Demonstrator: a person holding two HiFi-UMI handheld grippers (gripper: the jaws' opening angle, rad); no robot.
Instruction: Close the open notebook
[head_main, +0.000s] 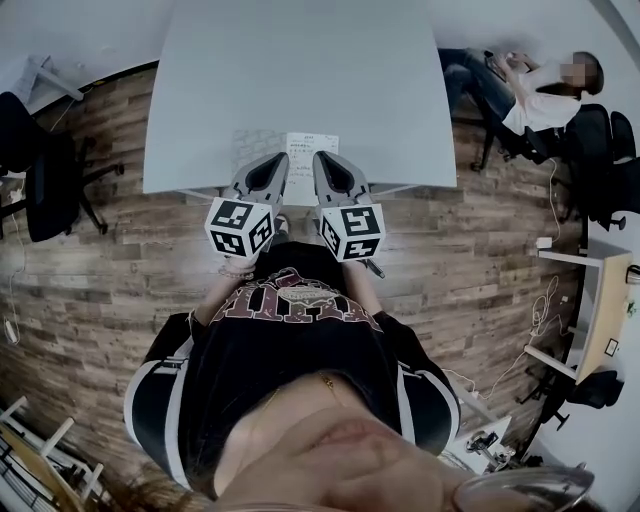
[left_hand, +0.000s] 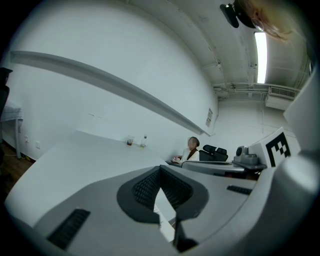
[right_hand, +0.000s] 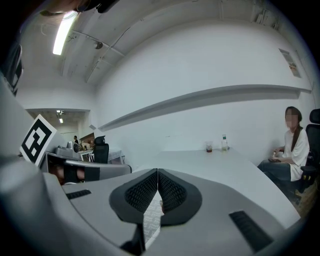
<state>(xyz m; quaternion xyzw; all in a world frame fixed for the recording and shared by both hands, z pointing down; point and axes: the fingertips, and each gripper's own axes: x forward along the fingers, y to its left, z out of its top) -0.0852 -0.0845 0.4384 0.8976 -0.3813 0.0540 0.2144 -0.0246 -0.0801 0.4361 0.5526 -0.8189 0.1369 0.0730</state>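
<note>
The open notebook lies flat at the near edge of the white table, a patterned page on the left and a written white page on the right. My left gripper and right gripper hover side by side over its near edge, both shut with nothing between the pads. In the left gripper view the gripper points along the table, and a strip of notebook shows below the jaws. The right gripper view shows that gripper the same way, with printed page beneath it.
A person sits at the table's far right by dark office chairs. Another chair stands on the wooden floor at left. A cup and small bottle stand at the table's far end. A desk is at right.
</note>
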